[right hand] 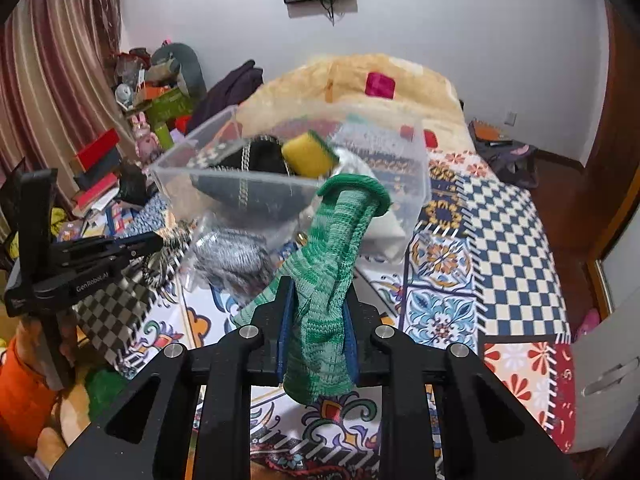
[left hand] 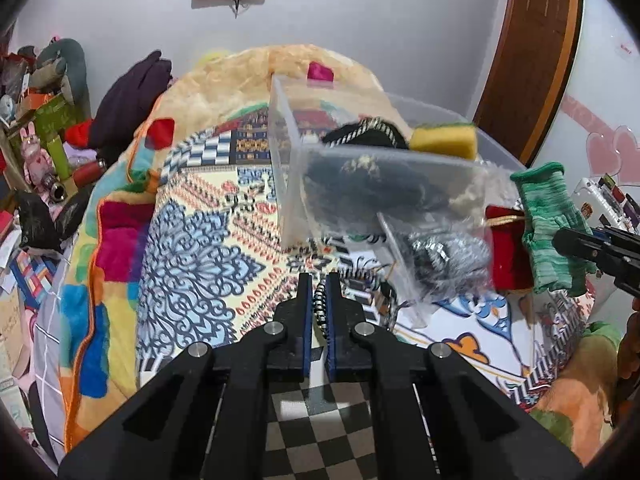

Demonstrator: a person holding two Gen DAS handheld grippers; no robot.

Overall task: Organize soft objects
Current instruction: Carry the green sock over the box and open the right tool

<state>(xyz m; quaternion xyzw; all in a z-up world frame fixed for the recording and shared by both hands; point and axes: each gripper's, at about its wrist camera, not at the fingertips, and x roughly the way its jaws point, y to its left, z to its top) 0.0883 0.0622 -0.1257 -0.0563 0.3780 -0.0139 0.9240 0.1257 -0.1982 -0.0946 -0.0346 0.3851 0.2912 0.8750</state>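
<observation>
From the left wrist we see our left gripper (left hand: 319, 296) nearly closed on a black-and-white cord (left hand: 320, 305) near the clear bin (left hand: 288, 168), while only the right wrist shows our right gripper (right hand: 316, 312) clamping the green sock (right hand: 326, 280), upright just before that bin.

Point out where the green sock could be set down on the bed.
Free: the checkered bedspread right of the clear bin. Crowded: the bin, with yellow sponge and dark fabric, and the bagged scrubber at its front.
</observation>
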